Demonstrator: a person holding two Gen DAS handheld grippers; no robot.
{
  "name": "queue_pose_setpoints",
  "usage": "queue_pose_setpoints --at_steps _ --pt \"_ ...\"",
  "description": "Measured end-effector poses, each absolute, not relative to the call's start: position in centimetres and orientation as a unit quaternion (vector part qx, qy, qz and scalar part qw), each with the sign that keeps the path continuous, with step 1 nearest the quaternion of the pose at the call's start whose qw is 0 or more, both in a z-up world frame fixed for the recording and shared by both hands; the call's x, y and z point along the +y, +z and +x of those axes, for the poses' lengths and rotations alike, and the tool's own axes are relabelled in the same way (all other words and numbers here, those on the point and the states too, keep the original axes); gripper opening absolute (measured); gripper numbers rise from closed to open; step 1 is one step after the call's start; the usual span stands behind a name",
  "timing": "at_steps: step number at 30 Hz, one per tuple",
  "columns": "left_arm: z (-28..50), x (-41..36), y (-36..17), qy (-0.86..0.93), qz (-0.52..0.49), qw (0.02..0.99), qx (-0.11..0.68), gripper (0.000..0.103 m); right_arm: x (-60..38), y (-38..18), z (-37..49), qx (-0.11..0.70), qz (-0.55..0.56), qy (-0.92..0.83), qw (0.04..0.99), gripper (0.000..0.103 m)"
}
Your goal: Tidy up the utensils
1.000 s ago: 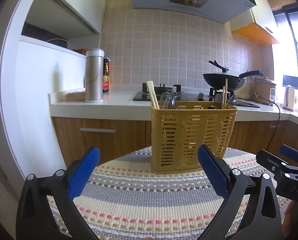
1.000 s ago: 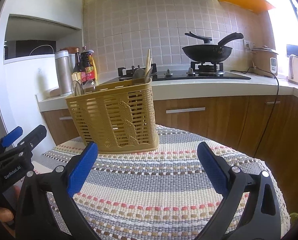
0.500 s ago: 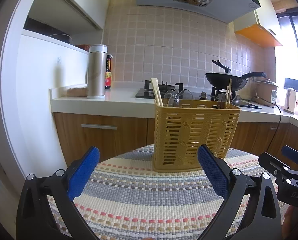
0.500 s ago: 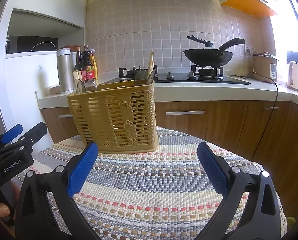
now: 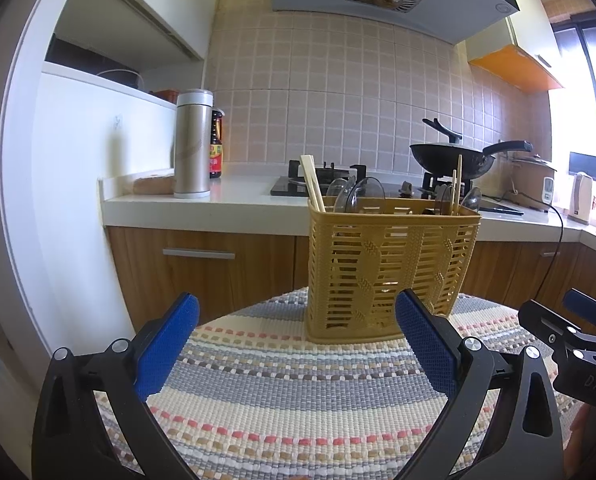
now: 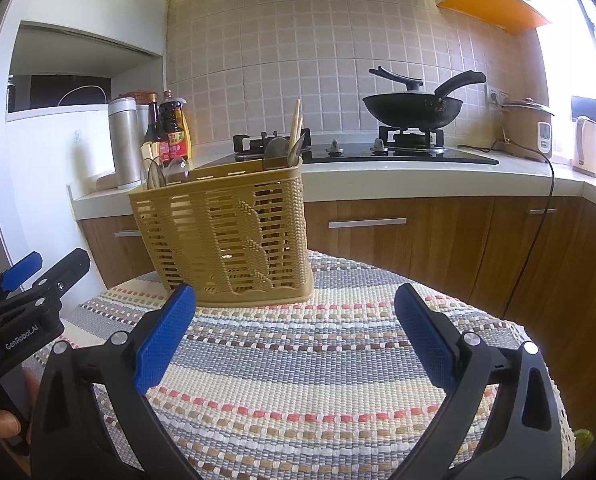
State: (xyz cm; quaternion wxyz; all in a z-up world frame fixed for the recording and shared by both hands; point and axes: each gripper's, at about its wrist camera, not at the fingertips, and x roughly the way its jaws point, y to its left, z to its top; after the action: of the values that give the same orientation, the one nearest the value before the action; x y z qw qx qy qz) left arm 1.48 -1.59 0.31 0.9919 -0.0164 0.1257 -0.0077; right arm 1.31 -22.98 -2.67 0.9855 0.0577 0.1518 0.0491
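Left wrist view first: the left gripper [image 5: 296, 340] hangs low over the striped woven tablecloth [image 5: 298, 392], blue pads spread wide with nothing between them. Straight ahead on the cloth stands the yellow slatted utensil basket [image 5: 389, 268], upright, near the far edge of the round table. A pair of wooden chopsticks [image 5: 313, 184] leans out of its left end, clear spoons [image 5: 361, 196] poke above the rim beside them, and a single chopstick [image 5: 459, 184] rises at the right end among more spoon bowls. Over at the right edge, the right gripper [image 5: 577, 332] pokes into frame, well apart from the basket. Switching to the right wrist view: the right gripper's pads stand wide open as well, empty, above the cloth and just short of the basket's base. From this side the basket shows its end wall, chopsticks and a spoon standing at the near corner, clear spoons at the far one. The left gripper shows at the left edge, a person's fingertip [image 6: 0, 420] below it. Behind, on the counter, sit a steel thermos [image 6: 124, 142], sauce bottles [image 6: 170, 128], a black wok [image 6: 413, 106] on the gas hob and a rice cooker [image 6: 527, 128].
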Motion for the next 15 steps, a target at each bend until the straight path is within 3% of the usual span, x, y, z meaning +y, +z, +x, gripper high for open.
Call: queue_pose_setpoints --at_steps 15 --pt "1.25 -1.37 0.45 -0.005 -0.021 0.992 0.123 0.095 -22.75 -2.9 1.57 0.156 0.054 0.044 0.985 0.095"
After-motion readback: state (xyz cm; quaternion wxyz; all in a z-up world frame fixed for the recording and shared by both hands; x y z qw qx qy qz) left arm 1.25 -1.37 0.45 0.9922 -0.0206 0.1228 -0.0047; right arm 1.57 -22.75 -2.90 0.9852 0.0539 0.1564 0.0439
